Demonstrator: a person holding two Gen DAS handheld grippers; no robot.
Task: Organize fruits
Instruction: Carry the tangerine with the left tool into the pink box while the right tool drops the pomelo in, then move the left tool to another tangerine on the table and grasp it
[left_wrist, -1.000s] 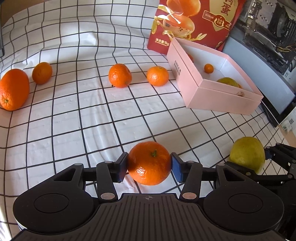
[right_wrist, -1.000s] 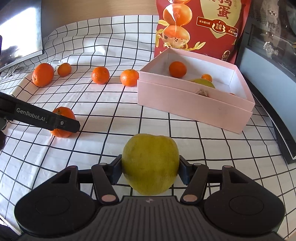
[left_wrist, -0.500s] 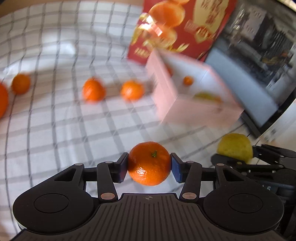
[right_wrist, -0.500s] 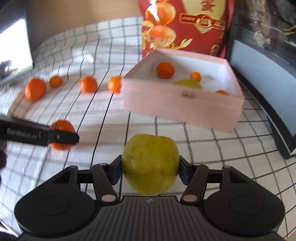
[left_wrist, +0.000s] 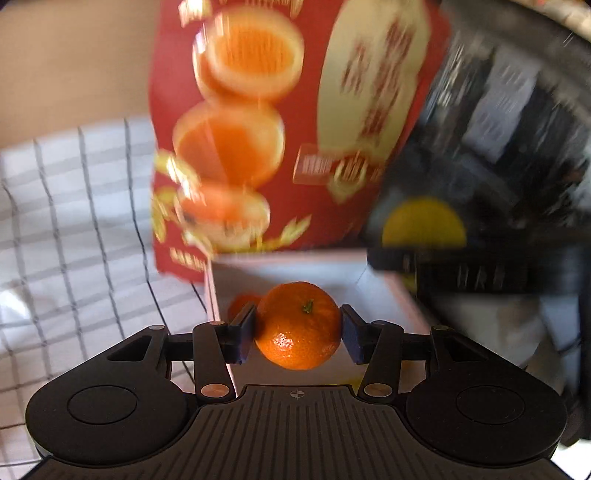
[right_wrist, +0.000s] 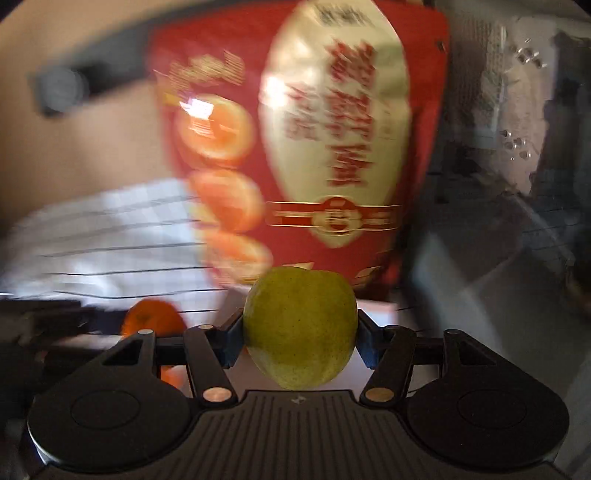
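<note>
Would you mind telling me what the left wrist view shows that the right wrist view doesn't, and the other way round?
Only the left wrist view shows the pink box's white inside, with a second orange fruit behind the left gripper's finger.

Only the right wrist view shows the right gripper clamped on the yellow-green fruit up close.

Both show the mandarin in the left gripper, the yellow-green fruit, the red bag, and the checked cloth.
</note>
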